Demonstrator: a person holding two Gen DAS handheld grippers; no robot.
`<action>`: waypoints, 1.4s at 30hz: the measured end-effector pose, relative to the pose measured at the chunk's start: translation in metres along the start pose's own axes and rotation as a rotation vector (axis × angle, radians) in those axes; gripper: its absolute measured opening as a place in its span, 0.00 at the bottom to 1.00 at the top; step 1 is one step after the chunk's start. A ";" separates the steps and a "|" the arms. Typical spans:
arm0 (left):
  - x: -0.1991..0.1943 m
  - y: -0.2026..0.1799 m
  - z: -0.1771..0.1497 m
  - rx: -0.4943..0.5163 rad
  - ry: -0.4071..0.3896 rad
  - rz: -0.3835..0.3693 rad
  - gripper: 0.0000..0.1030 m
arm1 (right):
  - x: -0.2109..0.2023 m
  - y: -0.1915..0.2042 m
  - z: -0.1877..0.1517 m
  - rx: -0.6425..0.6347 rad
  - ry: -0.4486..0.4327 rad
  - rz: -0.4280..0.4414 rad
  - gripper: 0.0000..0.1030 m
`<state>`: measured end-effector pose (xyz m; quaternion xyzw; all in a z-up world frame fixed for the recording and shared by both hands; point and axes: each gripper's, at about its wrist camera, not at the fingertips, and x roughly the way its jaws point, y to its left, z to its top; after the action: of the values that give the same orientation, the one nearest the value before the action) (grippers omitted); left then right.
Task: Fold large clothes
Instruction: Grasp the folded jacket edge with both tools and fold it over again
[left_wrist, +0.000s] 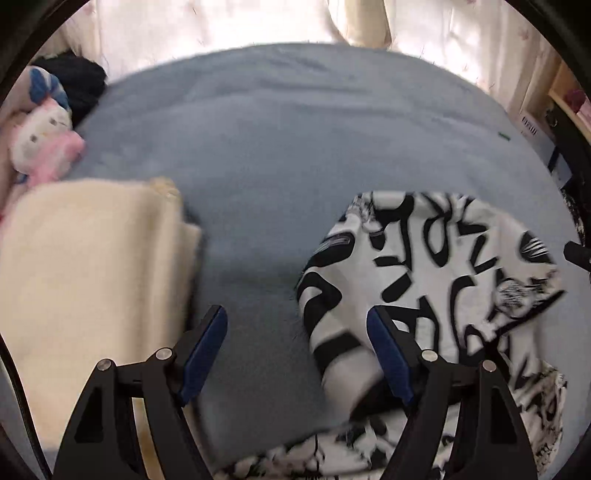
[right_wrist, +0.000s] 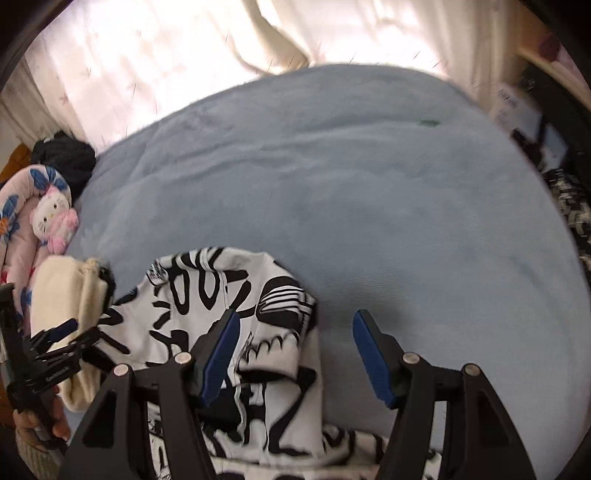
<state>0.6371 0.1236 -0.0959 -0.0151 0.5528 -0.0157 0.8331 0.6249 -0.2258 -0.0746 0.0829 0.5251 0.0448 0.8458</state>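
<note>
Gaping tongs (left_wrist: 297, 354) over patterned garment (left_wrist: 436, 266)

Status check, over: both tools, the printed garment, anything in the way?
Left tool open, right tool open, neither gripping. Black-and-white garment bunched on blue blanket. Folded cream cloth alongside, apart.

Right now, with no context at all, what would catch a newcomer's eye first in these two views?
The black-and-white printed garment jumps out, bunched on the near part of the blue bedspread. Beside it, toward the left, lies a folded cream cloth, and past that a pink-and-white plush cat sits at the bed's left edge. Both the left hand-held gripper and the right hand-held gripper hang open, holding nothing.
</note>
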 end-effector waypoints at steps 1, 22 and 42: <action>0.016 -0.001 -0.001 -0.001 0.016 -0.003 0.74 | 0.015 0.000 0.000 -0.007 0.013 0.002 0.62; -0.002 -0.008 -0.045 0.045 -0.220 -0.024 0.06 | 0.011 0.034 -0.034 -0.181 -0.114 0.061 0.04; -0.138 0.046 -0.315 0.031 -0.208 -0.270 0.18 | -0.163 -0.005 -0.307 -0.341 -0.248 -0.038 0.43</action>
<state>0.2939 0.1734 -0.0928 -0.0778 0.4562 -0.1345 0.8762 0.2779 -0.2281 -0.0655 -0.0664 0.4035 0.1065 0.9064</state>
